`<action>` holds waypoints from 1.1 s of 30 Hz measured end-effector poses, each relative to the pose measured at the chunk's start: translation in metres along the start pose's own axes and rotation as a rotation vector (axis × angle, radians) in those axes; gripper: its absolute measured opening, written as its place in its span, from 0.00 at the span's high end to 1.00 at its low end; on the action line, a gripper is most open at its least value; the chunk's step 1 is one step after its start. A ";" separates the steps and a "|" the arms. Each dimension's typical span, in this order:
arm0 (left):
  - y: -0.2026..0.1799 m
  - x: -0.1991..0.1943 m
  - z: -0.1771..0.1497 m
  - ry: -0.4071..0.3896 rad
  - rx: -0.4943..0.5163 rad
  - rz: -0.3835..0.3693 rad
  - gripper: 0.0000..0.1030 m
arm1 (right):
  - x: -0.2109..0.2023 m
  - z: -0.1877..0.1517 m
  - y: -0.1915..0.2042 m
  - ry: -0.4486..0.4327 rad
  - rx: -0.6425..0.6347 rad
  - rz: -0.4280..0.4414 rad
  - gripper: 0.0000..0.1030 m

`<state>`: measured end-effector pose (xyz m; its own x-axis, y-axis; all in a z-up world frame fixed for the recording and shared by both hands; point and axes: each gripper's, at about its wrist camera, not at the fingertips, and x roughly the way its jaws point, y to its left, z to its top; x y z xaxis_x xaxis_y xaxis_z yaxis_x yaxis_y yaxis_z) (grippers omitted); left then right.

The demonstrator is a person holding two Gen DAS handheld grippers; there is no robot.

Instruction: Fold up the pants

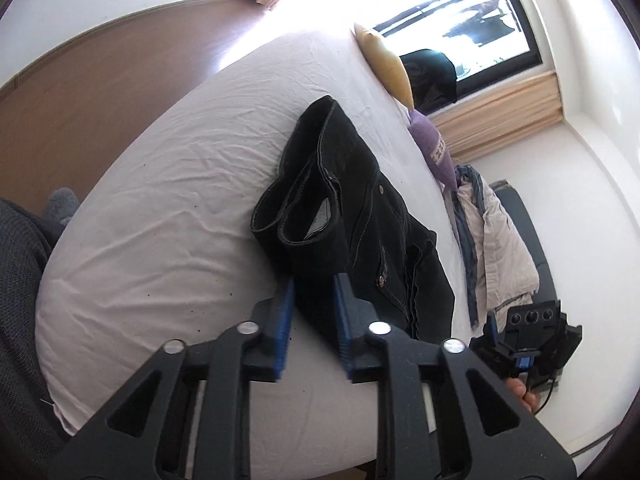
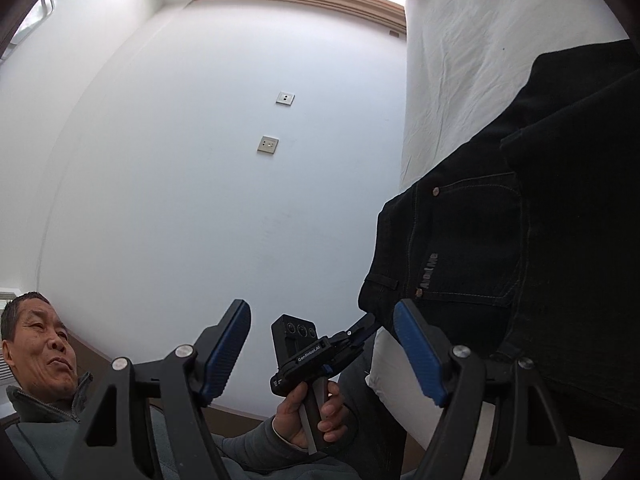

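A: Start at the grippers. How do they stand?

B: The left gripper (image 1: 314, 312) has its blue pads apart, and the near edge of the pants (image 1: 352, 216) lies in the gap between them. I see no pad pressing the cloth, so I read it as not gripping. The right gripper (image 2: 324, 354) has its jaws spread wide with nothing between them; through the gap you see the person's left hand (image 2: 312, 412) holding the other tool.

A: And the pants themselves?

B: Black jeans, lying on the bed (image 1: 160, 184) over the pale sheet, toward the side nearest the window (image 1: 460, 12). They look doubled over: both leg hems sit stacked on top with their openings showing, above the pocket and waistband part. From the right wrist view the waistband corner reaches the edge of the mattress.

A: So how far along is it?

B: I judge the legs laid together and at least one lengthwise fold made. The bundle is still long and a little skewed, so one more fold or some squaring up may remain.

A: Anything else nearby?

B: A yellow pillow (image 1: 386, 60) and a purple one (image 1: 434, 148) lie beyond the jeans, well apart from them.
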<state>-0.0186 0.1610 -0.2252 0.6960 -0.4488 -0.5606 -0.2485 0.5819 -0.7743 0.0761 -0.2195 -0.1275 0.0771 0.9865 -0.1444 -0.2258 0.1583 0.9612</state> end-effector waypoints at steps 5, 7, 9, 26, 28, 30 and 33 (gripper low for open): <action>0.011 0.005 -0.006 -0.009 -0.084 -0.079 0.32 | 0.016 -0.010 -0.008 0.025 0.026 0.001 0.25; 0.003 0.012 -0.007 0.013 -0.046 -0.084 0.32 | 0.016 -0.011 -0.010 0.024 0.030 -0.005 0.25; 0.002 0.021 -0.008 0.014 -0.045 -0.104 0.32 | 0.018 -0.011 -0.010 0.018 0.031 -0.016 0.25; 0.047 0.041 0.001 -0.019 -0.392 -0.146 0.72 | 0.000 -0.018 -0.015 -0.011 0.025 -0.018 0.25; 0.047 0.037 -0.003 -0.039 -0.388 -0.119 0.71 | -0.001 -0.018 -0.016 -0.014 0.028 -0.023 0.25; 0.049 0.039 -0.004 -0.043 -0.358 -0.117 0.71 | -0.001 -0.018 -0.017 -0.015 0.028 -0.020 0.25; 0.050 0.044 -0.002 -0.039 -0.352 -0.127 0.71 | 0.005 -0.019 -0.018 -0.013 0.037 -0.023 0.25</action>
<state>-0.0020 0.1687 -0.2895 0.7593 -0.4728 -0.4471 -0.3700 0.2515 -0.8943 0.0626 -0.2166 -0.1501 0.0943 0.9820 -0.1638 -0.1876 0.1791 0.9658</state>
